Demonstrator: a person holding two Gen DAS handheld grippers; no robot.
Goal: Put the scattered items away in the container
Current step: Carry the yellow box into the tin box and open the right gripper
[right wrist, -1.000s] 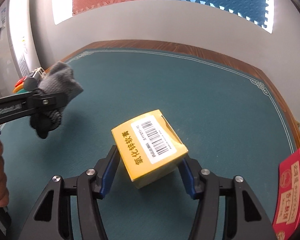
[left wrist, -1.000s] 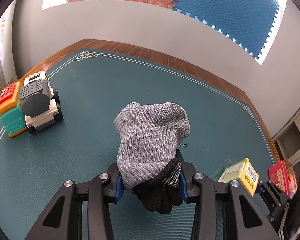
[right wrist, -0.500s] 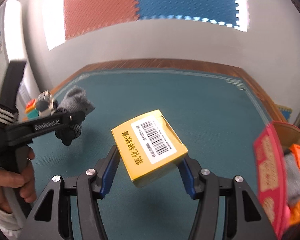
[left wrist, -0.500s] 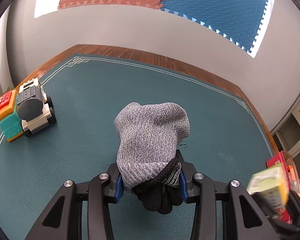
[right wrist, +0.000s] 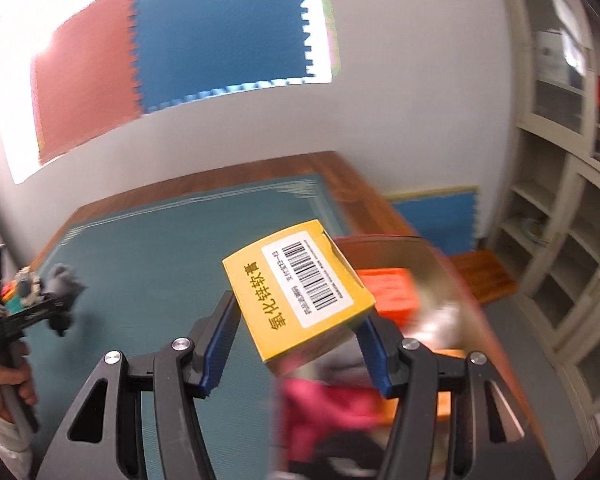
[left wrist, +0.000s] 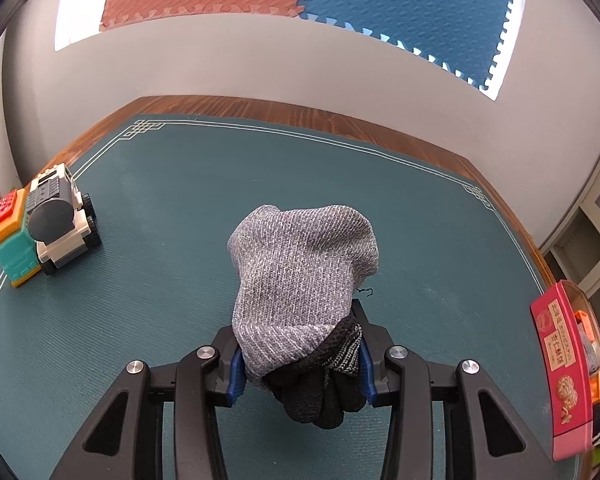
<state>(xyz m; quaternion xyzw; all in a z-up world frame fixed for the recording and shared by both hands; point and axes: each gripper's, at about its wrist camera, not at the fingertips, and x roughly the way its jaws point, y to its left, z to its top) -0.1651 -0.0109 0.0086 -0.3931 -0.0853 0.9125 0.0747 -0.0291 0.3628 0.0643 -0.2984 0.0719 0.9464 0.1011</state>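
The right gripper point(right wrist: 296, 328) is clenched on a yellow barcoded box point(right wrist: 300, 292), held clear of the mat with its long axis running from lower left to upper right of the right wrist frame. The container point(right wrist: 440, 280) lies directly beyond and below the box, at centre right, blurred; an orange item point(right wrist: 388, 288) and pink fabric point(right wrist: 328, 404) show inside it. The right arm is the nearer to it. The left gripper point(left wrist: 300, 364) is clamped on a grey knitted glove bundle point(left wrist: 300, 280) over the green mat point(left wrist: 180, 208). In the left wrist frame the container's pink box point(left wrist: 560, 364) sits at far right. A toy truck point(left wrist: 60, 220) and toy block point(left wrist: 10, 240) rest at mid left, well apart from the container. Nothing visibly obstructs the box's path.
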